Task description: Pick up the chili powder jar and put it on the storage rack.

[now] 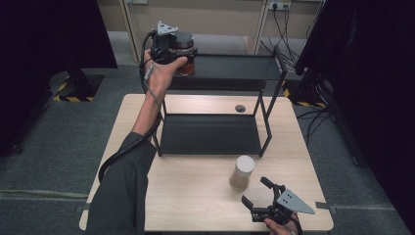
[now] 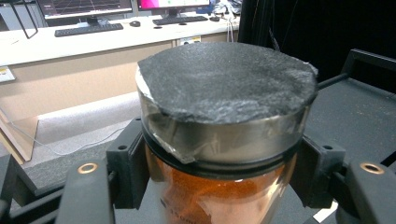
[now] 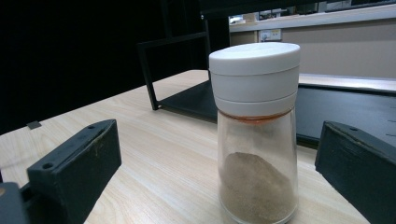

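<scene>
Orange powder shows through the glass of the spice jar (image 2: 219, 140) that the left claw (image 1: 172, 49) has clenched just under its metal cap, one jaw pressing each side. The grip sits high on the jar, likely so the base stays free to be set down flat. A dark, rough patch covers the top of the cap. In the high view the person's left hand carries this jar raised at the left end of the upper shelf of the black two-tier rack (image 1: 274, 73), which stands toward the far edge of the tabletop (image 1: 195, 196); I judge the jar is about to go onto that shelf, though I cannot tell whether its base touches the shelf yet.

Nearer the front edge, right of centre, a second shaker (image 3: 254, 130) stands upright on the bare wood, with a white plastic cap and a low heap of tan powder inside. The right claw (image 1: 259, 193) rests released near the front right corner, just beside this shaker, its jaws spread wide to either side of it and not touching the glass. That lined-up pose suggests it is readied to take the shaker next. The rack's lower shelf holds nothing.
</scene>
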Demonstrator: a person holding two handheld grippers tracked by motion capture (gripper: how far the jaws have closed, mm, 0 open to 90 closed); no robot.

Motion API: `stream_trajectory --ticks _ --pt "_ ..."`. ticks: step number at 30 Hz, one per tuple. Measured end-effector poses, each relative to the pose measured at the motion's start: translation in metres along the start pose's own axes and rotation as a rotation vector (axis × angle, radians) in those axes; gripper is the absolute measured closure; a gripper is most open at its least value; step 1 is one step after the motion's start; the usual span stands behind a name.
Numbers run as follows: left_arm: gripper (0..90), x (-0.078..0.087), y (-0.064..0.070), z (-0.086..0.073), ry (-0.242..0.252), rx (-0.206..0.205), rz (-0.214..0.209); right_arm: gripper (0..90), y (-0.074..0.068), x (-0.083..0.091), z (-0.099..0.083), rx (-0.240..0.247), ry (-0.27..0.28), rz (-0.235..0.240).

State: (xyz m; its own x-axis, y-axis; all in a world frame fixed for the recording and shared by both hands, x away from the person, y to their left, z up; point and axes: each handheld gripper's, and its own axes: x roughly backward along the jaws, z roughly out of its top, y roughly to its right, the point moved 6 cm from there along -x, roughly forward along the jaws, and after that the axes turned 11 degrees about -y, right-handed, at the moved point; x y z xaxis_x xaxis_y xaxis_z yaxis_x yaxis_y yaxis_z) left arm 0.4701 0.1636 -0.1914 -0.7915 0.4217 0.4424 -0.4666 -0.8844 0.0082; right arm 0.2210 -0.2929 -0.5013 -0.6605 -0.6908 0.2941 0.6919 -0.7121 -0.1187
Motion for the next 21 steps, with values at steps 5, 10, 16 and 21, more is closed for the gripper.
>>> stream_trajectory --ticks 5,10,16,21 --pt "26.2 0.002 0.0 -0.003 0.029 0.031 0.006 0.6 -0.001 0.0 0.0 0.002 0.0 0.002" --pt "12.2 0.009 0.001 -0.006 0.054 0.041 0.018 0.6 -0.001 0.0 0.0 0.003 0.0 0.002" --pt "7.3 0.016 0.001 -0.012 0.061 0.034 0.017 0.6 -0.002 0.0 0.001 0.009 -0.002 0.0" --pt "2.5 0.022 0.0 -0.018 0.066 0.028 0.005 0.6 -0.001 0.0 0.001 0.008 -0.004 -0.001"
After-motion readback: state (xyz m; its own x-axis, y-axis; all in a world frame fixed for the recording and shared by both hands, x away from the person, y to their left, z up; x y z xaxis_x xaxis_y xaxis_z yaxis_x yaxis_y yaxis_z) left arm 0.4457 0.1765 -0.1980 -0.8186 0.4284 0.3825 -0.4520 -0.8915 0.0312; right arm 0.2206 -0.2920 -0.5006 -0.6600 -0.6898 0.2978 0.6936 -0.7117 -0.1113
